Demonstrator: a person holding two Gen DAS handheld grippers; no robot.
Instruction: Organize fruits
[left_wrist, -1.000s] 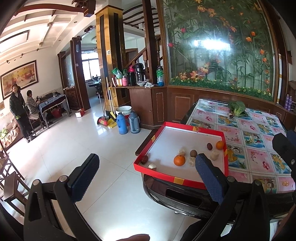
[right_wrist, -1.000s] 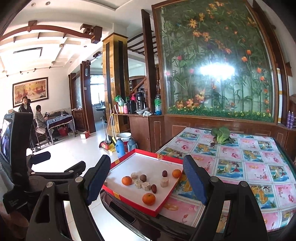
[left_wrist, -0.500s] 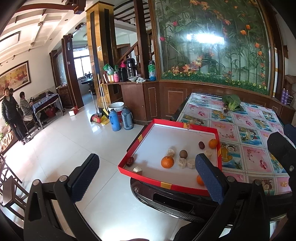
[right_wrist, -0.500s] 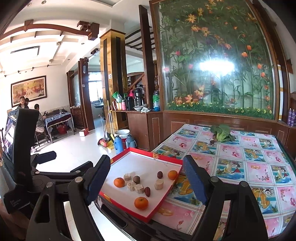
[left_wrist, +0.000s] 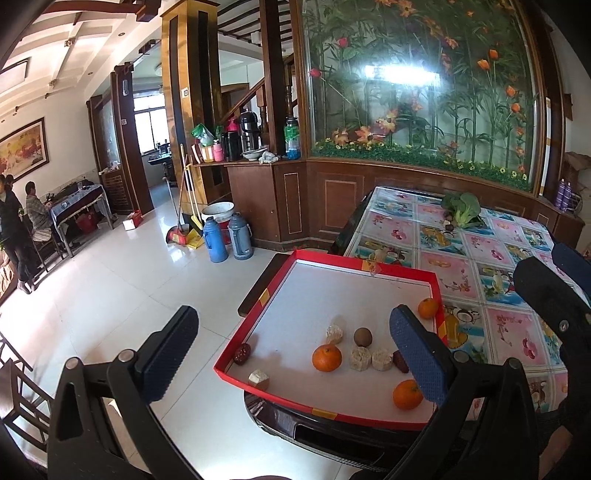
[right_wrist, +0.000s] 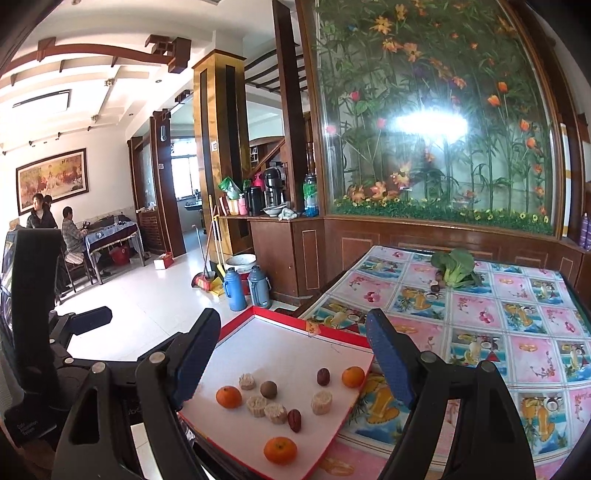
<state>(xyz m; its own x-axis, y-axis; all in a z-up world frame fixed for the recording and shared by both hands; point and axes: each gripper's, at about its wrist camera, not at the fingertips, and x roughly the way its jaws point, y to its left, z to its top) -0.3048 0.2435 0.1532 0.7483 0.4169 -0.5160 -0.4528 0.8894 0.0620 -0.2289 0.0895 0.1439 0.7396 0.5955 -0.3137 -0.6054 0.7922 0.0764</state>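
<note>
A red-rimmed white tray (left_wrist: 365, 260) sits on the near corner of the table. It holds three oranges (left_wrist: 326, 357), a brown round fruit (left_wrist: 362, 336), dark red dates (left_wrist: 242, 353) and several pale ridged pieces (left_wrist: 359, 357). My left gripper (left_wrist: 295, 354) hangs open in front of the tray, short of it, with nothing between its fingers. My right gripper (right_wrist: 291, 363) is open too and frames the same tray (right_wrist: 280, 317), its oranges (right_wrist: 228, 396), the brown fruit (right_wrist: 268, 389) and the dates (right_wrist: 294, 420) from the right.
A flower-patterned cloth covers the table (right_wrist: 517, 332), with a leafy green vegetable (right_wrist: 454, 266) at its far side. Two thermos flasks (left_wrist: 216, 240) and brooms stand on the tiled floor. A wooden chair (left_wrist: 14, 391) is at the near left. People (left_wrist: 33, 210) sit far off.
Both grippers have come closer to the tray, which now looks larger and lower in each view. Both stay open and the fruits have not moved.
</note>
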